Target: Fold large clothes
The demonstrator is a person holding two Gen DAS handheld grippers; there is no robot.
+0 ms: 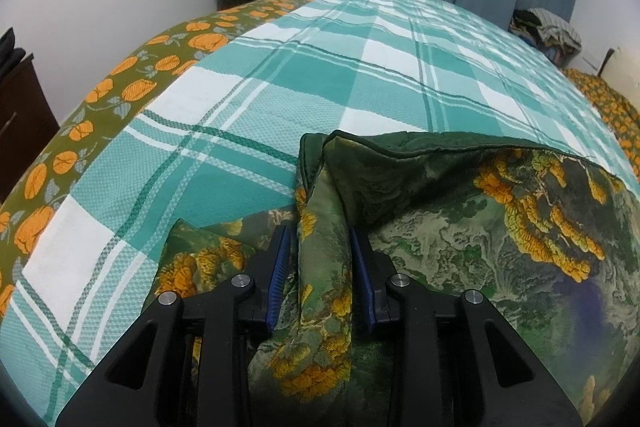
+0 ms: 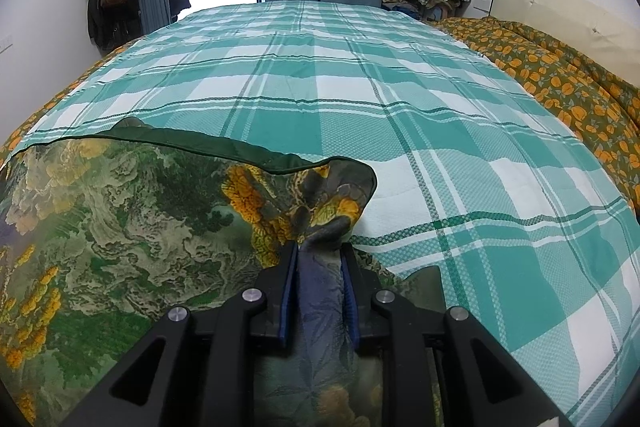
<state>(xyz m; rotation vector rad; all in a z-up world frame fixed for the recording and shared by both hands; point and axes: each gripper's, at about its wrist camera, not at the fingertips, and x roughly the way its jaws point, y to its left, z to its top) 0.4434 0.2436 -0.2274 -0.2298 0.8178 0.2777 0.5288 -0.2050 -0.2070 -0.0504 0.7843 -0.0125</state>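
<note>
Right now both grippers have hold of the green printed garment [image 1: 460, 227], one at each end of its leading edge, with the cloth slung between them over the checked bedspread [image 1: 280, 67]. The left gripper [image 1: 320, 255] has a thick twisted rope of fabric running up between its fingers; there looks to be some gap beside the blue pads [image 1: 280, 259], so I judge that hold to be loose, more a cradle than a firm pinch. The right gripper [image 2: 318, 267] is closed tighter, its pads pressed against a narrow bunch of cloth that puffs out in a knot just ahead of the tips. The dark green hem [image 2: 200, 147] runs away from that knot toward the other gripper, and it sags and curls rather than lying straight. That is where I would worry. If the two ends are carried forward unevenly, the hem would land crooked and the fold would come out skewed. The looser left hold could let the bunch slide out under the garment's weight, dropping that corner in a heap just ahead of the fingers. A flap of cloth [image 1: 200, 251] lying to the left of the left gripper could also get trapped under the fold and leave a lump.
</note>
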